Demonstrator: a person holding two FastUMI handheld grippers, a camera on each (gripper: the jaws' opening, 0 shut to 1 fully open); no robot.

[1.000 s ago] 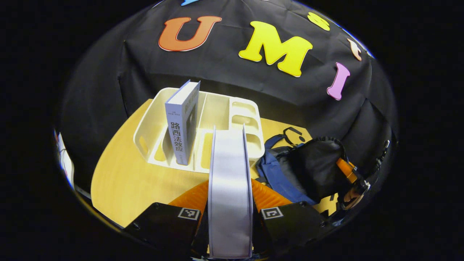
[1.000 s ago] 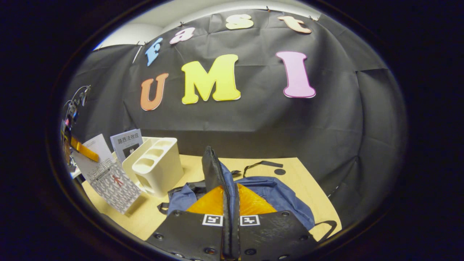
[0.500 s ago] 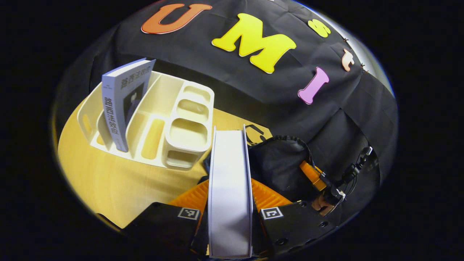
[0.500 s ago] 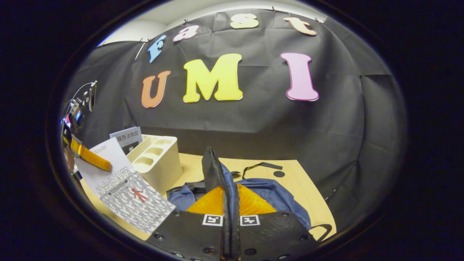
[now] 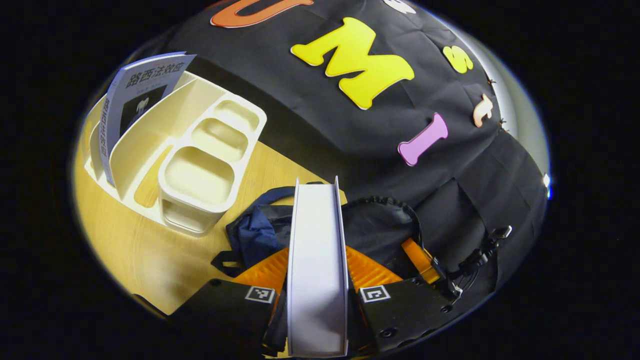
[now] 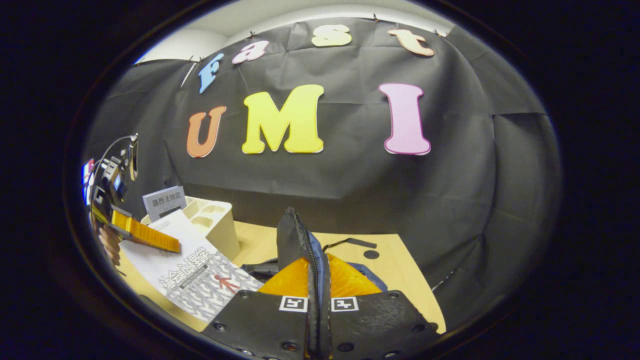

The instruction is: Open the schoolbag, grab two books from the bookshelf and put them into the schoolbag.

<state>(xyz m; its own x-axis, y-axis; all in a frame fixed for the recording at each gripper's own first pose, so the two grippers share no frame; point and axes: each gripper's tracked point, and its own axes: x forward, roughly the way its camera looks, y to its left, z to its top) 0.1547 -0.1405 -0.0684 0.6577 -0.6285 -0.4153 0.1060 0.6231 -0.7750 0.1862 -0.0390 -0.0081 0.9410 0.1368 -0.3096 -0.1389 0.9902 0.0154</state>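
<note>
While the white book stands edge-on, pinched between the left gripper fingers, it hangs just above the open mouth of the blue schoolbag on the wooden table. From the right gripper view, its patterned cover slants over the bag's left side. The right gripper is clamped on the bag's black zipper flap, lifting it upright. A second, grey-covered book leans in the cream desk bookshelf beside the bag; probably in its outermost slot.
</note>
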